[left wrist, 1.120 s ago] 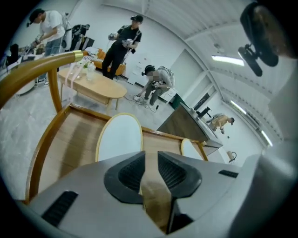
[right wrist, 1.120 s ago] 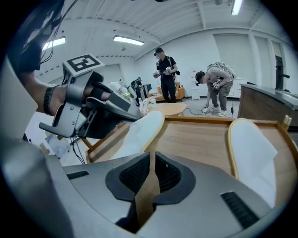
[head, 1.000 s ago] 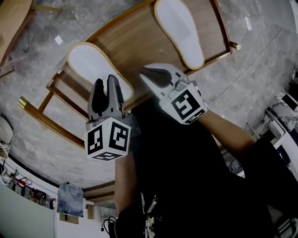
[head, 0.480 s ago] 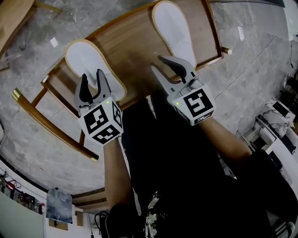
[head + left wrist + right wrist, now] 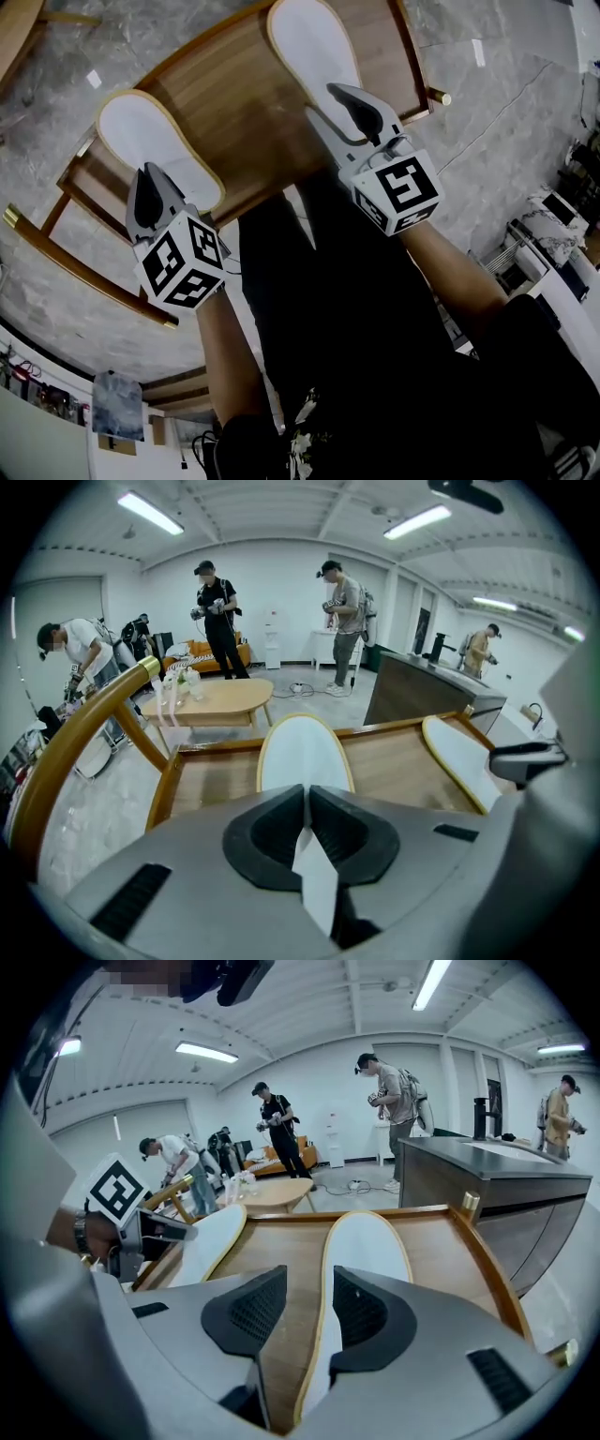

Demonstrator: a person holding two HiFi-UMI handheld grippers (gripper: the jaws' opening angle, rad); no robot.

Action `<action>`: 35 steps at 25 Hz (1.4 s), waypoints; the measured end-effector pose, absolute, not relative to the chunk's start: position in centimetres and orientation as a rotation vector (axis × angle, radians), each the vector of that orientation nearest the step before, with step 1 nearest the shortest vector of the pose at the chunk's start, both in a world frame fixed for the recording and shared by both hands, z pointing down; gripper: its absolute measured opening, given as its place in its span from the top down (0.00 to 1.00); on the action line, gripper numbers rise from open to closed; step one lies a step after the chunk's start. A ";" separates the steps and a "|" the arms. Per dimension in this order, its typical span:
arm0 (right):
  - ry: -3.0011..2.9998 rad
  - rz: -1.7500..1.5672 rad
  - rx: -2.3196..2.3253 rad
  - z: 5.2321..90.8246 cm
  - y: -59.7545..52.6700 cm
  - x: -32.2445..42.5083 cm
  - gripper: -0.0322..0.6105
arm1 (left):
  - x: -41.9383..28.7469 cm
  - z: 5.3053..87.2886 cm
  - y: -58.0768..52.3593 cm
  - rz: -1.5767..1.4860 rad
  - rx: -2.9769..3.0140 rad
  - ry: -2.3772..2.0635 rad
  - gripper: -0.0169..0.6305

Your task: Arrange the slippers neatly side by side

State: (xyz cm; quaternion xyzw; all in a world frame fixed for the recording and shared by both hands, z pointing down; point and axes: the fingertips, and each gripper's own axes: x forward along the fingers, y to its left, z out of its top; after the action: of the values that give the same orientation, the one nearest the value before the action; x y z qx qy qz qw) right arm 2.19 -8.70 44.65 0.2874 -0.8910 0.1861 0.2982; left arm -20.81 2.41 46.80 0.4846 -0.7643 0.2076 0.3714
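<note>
Long ceiling lights (image 5: 150, 513) fill the room with even white light, so both gripper views are bright, with only soft, faint shadows. The head view is dimmer and flatter. In it the person's dark clothes (image 5: 375, 356) sink into a near-black mass without detail, and the left slipper (image 5: 155, 150) shows as a pale, almost featureless patch. Small bright spots on the stone floor (image 5: 506, 103) are probably reflections of the lights. All three pictures bend strongly toward their edges, and the gripper views darken to black in the corners. The body of the left gripper (image 5: 307, 803), close to its lens, looks soft and out of focus.
</note>
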 end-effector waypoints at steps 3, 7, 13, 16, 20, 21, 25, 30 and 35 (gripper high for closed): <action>-2.370 0.487 0.740 44.6 -8.8 2.2 0.75 | -20.4 45.8 2.6 0.489 1.216 -1.976 0.94; -2.373 0.464 0.726 44.3 -8.9 2.0 0.75 | -20.1 44.8 3.0 0.436 1.200 -1.990 0.95; -2.378 0.401 0.774 44.0 -11.2 3.8 0.75 | -17.8 44.8 2.3 0.443 1.235 -1.947 0.95; -2.365 0.390 0.783 44.6 -12.1 4.1 0.74 | -16.8 45.1 1.8 0.440 1.256 -1.918 0.95; -2.343 0.406 0.779 45.6 -12.7 4.6 0.74 | -15.3 45.1 0.8 0.417 1.282 -1.885 0.95; -2.339 0.412 0.779 45.8 -12.8 4.6 0.74 | -15.0 45.2 0.5 0.412 1.286 -1.877 0.95; -2.340 0.428 0.781 46.0 -13.0 4.5 0.74 | -14.5 45.4 -0.5 0.400 1.306 -1.860 0.95; -2.342 0.443 0.771 46.3 -13.0 4.5 0.74 | -13.4 45.7 -1.3 0.422 1.356 -1.817 0.94; -2.340 0.445 0.768 46.6 -13.3 4.1 0.74 | -12.4 46.6 -0.8 0.452 1.374 -1.760 0.95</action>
State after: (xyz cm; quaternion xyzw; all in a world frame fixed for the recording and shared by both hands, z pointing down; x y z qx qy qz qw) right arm 4.13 -13.27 46.57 0.2914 -0.8878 0.1687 0.3139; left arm -12.41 -0.84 46.58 0.5479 -0.7017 0.1802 0.4183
